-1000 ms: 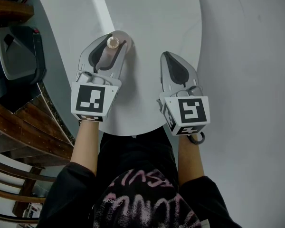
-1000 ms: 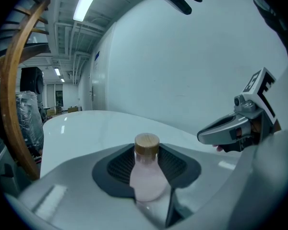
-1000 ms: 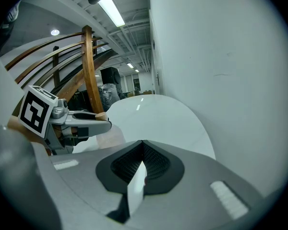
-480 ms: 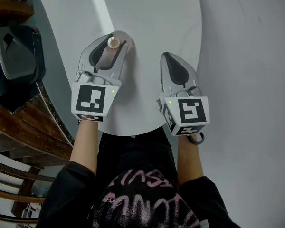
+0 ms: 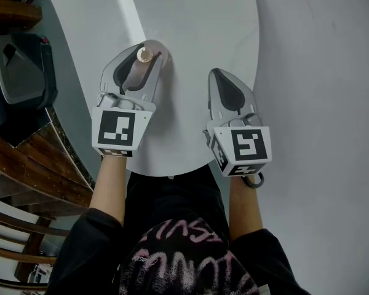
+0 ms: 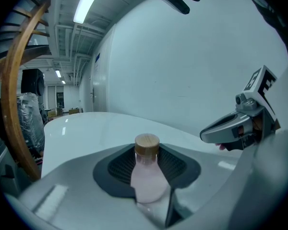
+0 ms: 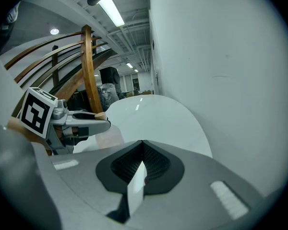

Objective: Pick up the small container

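The small container [image 6: 146, 172] is a clear little bottle of pale pink stuff with a round wooden lid [image 5: 146, 55]. My left gripper [image 5: 142, 59] is shut on the small container, whose body sits between the dark ribbed pads while the lid stands above them. It is held over the left part of the white round table [image 5: 190, 23]. My right gripper [image 5: 220, 78] is shut with nothing between its jaws, to the right of the left one and above the table's near edge. In the right gripper view the left gripper [image 7: 69, 121] shows at the left.
A white wall [image 5: 320, 103] runs along the table's right side. Dark wooden chair rails [image 5: 24, 183] and a black seat [image 5: 18, 78] stand to the left of the table. The person's dark sleeves and printed top [image 5: 178, 251] fill the bottom of the head view.
Almost nothing differs. The left gripper with the container has shifted very slightly, and the small green lights seen on both grippers half a second ago are off.
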`<control>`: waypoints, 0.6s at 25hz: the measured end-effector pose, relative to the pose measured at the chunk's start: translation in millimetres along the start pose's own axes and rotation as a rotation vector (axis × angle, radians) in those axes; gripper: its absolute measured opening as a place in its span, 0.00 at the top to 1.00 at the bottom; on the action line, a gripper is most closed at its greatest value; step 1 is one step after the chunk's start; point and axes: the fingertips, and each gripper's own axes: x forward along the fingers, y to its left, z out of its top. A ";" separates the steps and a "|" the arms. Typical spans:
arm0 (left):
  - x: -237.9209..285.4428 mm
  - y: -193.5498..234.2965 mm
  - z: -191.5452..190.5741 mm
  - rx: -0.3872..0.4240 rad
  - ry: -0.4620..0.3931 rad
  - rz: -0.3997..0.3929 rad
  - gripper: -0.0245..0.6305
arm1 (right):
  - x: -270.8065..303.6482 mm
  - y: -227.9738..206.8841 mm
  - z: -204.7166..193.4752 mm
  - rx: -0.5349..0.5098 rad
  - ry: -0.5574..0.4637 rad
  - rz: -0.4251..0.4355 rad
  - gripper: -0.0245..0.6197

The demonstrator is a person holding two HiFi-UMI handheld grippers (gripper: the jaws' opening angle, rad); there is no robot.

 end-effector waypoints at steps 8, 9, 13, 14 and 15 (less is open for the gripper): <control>-3.3 0.8 6.0 0.003 -0.008 -0.003 0.74 | -1.2 1.0 3.6 -0.005 -0.006 0.003 0.95; -4.1 1.2 6.8 0.005 -0.008 -0.002 0.74 | -1.5 1.5 4.8 -0.007 -0.008 0.003 0.95; -8.8 4.6 12.2 0.005 -0.010 0.003 0.74 | -3.2 4.0 12.4 -0.013 -0.014 0.006 0.95; -9.6 4.3 13.4 0.005 -0.010 0.005 0.74 | -4.2 3.7 13.8 -0.014 -0.016 0.007 0.95; -10.2 3.9 14.3 0.006 -0.010 0.007 0.74 | -5.1 3.1 15.1 -0.015 -0.019 0.008 0.95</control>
